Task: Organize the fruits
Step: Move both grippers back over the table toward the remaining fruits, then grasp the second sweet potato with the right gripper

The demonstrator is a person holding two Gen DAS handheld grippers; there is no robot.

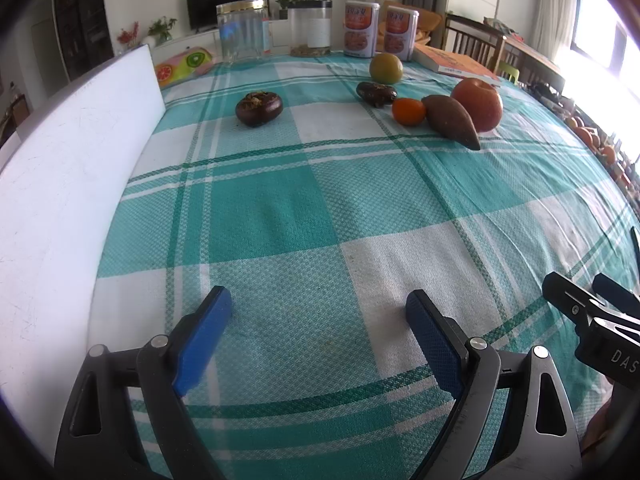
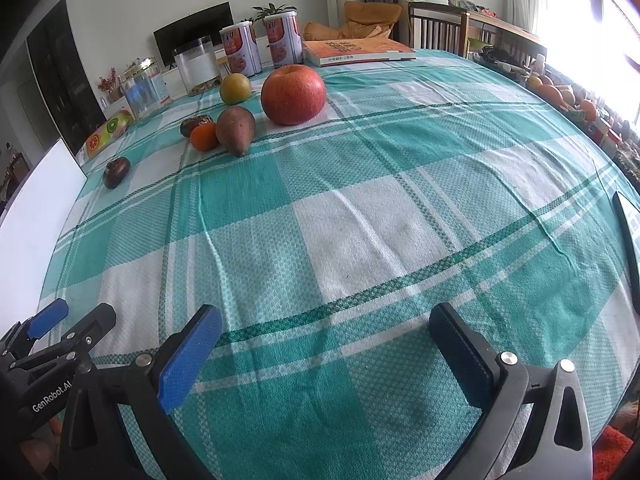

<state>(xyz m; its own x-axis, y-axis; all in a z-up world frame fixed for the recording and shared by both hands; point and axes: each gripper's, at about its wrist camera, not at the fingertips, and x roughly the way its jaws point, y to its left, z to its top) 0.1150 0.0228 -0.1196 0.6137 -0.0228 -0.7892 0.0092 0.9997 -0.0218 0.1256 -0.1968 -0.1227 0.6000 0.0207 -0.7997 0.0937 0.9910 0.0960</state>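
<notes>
On the green checked tablecloth [image 1: 320, 208] far from both grippers lie a red apple [image 1: 478, 102] [image 2: 293, 94], a brown sweet potato [image 1: 450, 120] [image 2: 236, 128], a small orange [image 1: 408, 111] [image 2: 203, 137], a yellow-green fruit [image 1: 386, 68] [image 2: 236, 88] and two dark chestnut-like fruits [image 1: 259, 108] [image 1: 376, 93]. The lone dark fruit also shows in the right wrist view [image 2: 116, 172]. My left gripper [image 1: 318, 308] is open and empty over the near cloth. My right gripper [image 2: 324, 324] is open and empty beside it.
A white board [image 1: 68, 184] stands along the left table edge. Clear jars [image 1: 242, 30], two orange tins [image 1: 360, 28] and a book [image 1: 452, 62] line the far edge. A fruit-print pouch [image 1: 182, 65] lies at far left. A dark flat object [image 2: 628, 248] lies at right.
</notes>
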